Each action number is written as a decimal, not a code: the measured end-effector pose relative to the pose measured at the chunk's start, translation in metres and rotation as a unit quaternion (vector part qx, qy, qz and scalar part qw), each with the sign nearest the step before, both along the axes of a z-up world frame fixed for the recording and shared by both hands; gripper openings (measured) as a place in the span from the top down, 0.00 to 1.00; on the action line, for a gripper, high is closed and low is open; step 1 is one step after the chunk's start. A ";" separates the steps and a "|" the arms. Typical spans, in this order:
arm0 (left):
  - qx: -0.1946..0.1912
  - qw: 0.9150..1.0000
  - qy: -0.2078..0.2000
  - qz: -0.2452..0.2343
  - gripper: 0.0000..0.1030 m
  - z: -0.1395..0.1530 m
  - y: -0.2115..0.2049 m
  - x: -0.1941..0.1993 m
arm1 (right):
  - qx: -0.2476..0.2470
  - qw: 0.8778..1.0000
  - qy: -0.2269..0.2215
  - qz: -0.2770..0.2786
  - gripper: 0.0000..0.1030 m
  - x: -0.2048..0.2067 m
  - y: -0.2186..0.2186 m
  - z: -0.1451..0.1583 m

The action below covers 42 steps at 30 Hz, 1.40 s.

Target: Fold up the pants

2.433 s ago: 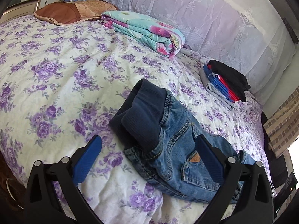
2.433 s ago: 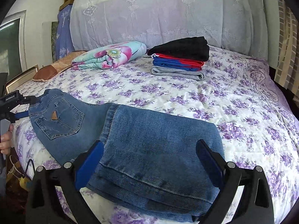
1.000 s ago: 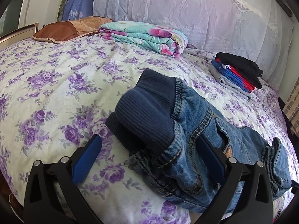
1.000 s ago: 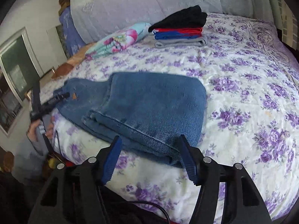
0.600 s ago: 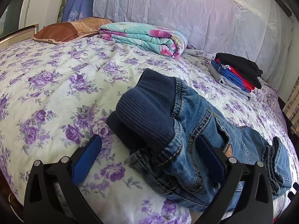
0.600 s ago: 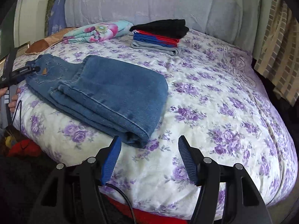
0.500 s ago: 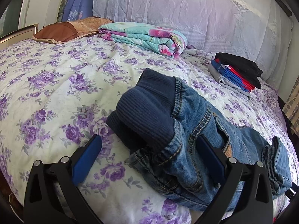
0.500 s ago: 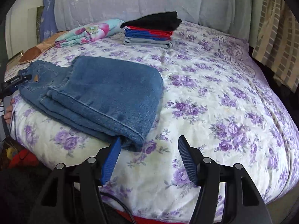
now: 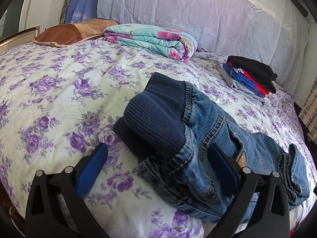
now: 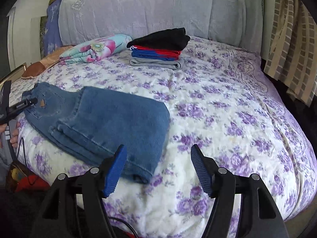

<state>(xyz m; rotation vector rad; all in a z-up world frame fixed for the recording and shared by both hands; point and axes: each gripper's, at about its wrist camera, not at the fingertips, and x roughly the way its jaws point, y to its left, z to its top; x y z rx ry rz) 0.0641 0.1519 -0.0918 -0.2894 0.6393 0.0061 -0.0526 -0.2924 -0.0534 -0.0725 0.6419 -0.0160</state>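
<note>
Blue denim pants [image 10: 103,123] lie on the flowered bed, legs folded over the seat, near the bed's front edge. In the left wrist view the pants [image 9: 208,150] show their dark ribbed waistband [image 9: 156,119] bunched up toward me. My left gripper [image 9: 158,170] is open, straddling the waistband end without pinching it. My right gripper [image 10: 158,168] is open and empty, held off the bed edge just right of the folded leg end. The left gripper's tip shows at the waist end in the right wrist view [image 10: 25,104].
A stack of folded clothes [image 10: 158,48], black on top, sits at the back of the bed. A folded floral blanket [image 9: 154,40] and a brown pillow [image 9: 75,32] lie by the headboard. A checked curtain [image 10: 293,39] hangs on the right.
My right gripper let go of the folded legs, narrowed a little and drew back to the right off the pants. The left gripper came closer to the waistband and then held still.
</note>
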 end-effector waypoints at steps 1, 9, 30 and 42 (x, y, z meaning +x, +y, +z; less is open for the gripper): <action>0.000 1.000 0.001 0.000 0.04 0.000 0.000 0.000 | 0.004 1.000 -0.004 0.001 0.35 0.009 0.002 0.003; 0.000 1.000 -0.002 -0.002 0.04 0.000 0.000 -0.001 | 0.026 0.997 0.073 0.010 0.15 0.084 0.036 -0.037; -0.011 1.000 -0.016 -0.017 0.04 -0.001 0.001 -0.003 | 0.009 0.984 0.072 0.161 0.08 0.153 0.185 0.016; -0.027 0.999 0.024 -0.030 0.04 0.004 0.009 0.007 | 0.029 0.979 0.051 0.195 0.04 0.141 0.188 0.031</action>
